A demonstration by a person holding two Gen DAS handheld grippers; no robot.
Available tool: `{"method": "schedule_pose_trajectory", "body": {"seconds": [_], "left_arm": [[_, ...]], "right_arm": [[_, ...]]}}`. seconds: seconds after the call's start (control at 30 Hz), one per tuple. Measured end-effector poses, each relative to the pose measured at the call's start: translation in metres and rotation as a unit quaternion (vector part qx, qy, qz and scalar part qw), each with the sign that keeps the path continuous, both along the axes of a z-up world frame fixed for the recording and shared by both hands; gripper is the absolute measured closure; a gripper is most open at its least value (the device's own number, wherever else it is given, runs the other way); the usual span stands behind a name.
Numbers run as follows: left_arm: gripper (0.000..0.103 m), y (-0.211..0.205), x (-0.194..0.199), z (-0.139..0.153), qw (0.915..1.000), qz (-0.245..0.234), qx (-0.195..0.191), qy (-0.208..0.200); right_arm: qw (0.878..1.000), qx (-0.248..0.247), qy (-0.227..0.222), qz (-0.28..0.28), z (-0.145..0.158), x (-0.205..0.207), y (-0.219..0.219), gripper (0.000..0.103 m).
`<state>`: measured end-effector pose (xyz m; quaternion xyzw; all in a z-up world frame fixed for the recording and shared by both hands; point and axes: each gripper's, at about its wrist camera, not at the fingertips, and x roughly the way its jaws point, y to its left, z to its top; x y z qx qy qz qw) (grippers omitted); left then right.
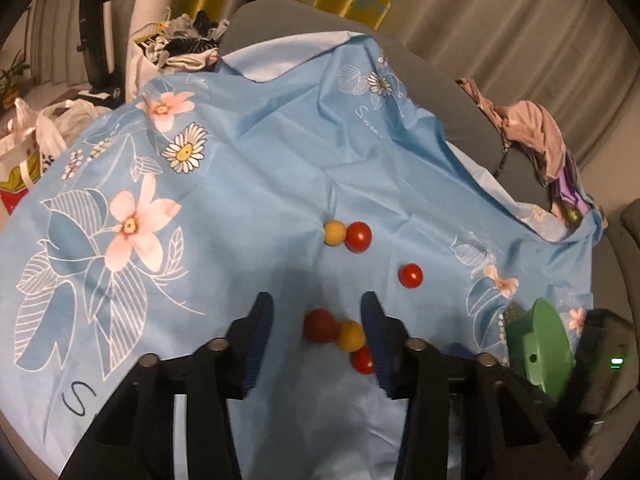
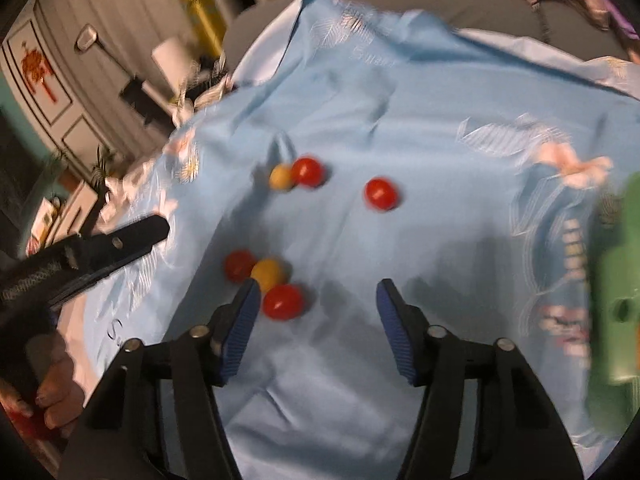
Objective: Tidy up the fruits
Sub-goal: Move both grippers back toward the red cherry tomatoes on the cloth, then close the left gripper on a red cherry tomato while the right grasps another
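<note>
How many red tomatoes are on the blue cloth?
4: one touching the far yellow one, one alone, two flanking the near yellow one. None seem hidden.

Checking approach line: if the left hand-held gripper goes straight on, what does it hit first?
Likely the near cluster: the red tomato and yellow one lie between the open left hand-held gripper fingers. Depth unclear.

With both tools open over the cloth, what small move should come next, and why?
Probably lower the open left tool and shut it on the near red cherry tomato: it lies between the fingers, though the small yellow tomato touches it on the blue floral cloth.
</note>
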<state>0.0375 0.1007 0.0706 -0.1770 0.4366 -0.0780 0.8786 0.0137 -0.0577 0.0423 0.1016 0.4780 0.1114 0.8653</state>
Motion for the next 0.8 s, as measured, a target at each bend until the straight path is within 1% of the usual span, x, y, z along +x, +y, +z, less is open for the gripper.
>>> {"method": "schedule_pose_trajectory", "body": {"seconds": [0.07,0.13,0.2,0.27,0.3,0.37,0.43,0.53,0.6,0.63,0.67,0.73,0.8], "left_arm": [[0.064,-0.001,0.003,-0.003,1.0000,-0.007,0.001,0.006],[0.064,-0.003,0.005,-0.008,0.9997,-0.015,0.000,0.016],[0.064,-0.005,0.008,-0.012,0.9994,-0.023,-0.002,0.027],[0.064,-0.007,0.010,-0.015,0.9990,-0.029,-0.003,0.035],[0.064,-0.009,0.011,-0.016,0.9988,-0.032,-0.004,0.038],[0.064,-0.012,0.012,-0.019,0.9984,-0.037,-0.003,0.042],[0.064,-0.016,0.014,-0.022,0.9977,-0.041,0.002,0.053],[0.064,-0.024,0.018,-0.025,0.9965,-0.046,0.018,0.067],[0.064,-0.031,0.023,-0.030,0.9945,-0.049,0.038,0.084],[0.068,-0.032,0.025,-0.032,0.9938,-0.046,0.044,0.091],[0.069,-0.032,0.028,-0.035,0.9930,-0.039,0.049,0.100],[0.070,-0.035,0.031,-0.036,0.9930,-0.035,0.056,0.099],[0.071,-0.038,0.032,-0.036,0.9928,-0.026,0.072,0.093]], "right_arm": [[1.000,0.006,0.016,0.014,-0.010,0.005,0.010,0.055],[0.999,0.009,0.027,0.023,-0.016,0.008,0.018,0.057],[0.999,0.002,0.030,0.030,-0.020,0.009,0.023,0.060],[0.999,-0.013,0.033,0.036,-0.024,0.010,0.028,0.071],[0.999,-0.020,0.030,0.038,-0.025,0.010,0.029,0.073],[0.999,-0.025,0.029,0.034,-0.024,0.010,0.028,0.072],[0.999,-0.018,0.034,0.024,-0.022,0.011,0.020,0.072],[1.000,-0.009,0.025,0.005,-0.012,0.006,0.005,0.072],[1.000,0.002,0.016,-0.008,-0.005,0.002,-0.004,0.072],[1.000,0.008,0.012,-0.013,-0.002,0.000,-0.008,0.072],[1.000,0.015,0.007,-0.019,0.003,-0.003,-0.014,0.072],[0.999,0.021,-0.001,-0.028,0.007,-0.007,-0.020,0.072],[0.999,0.025,-0.005,-0.035,0.011,-0.009,-0.024,0.072]]}}
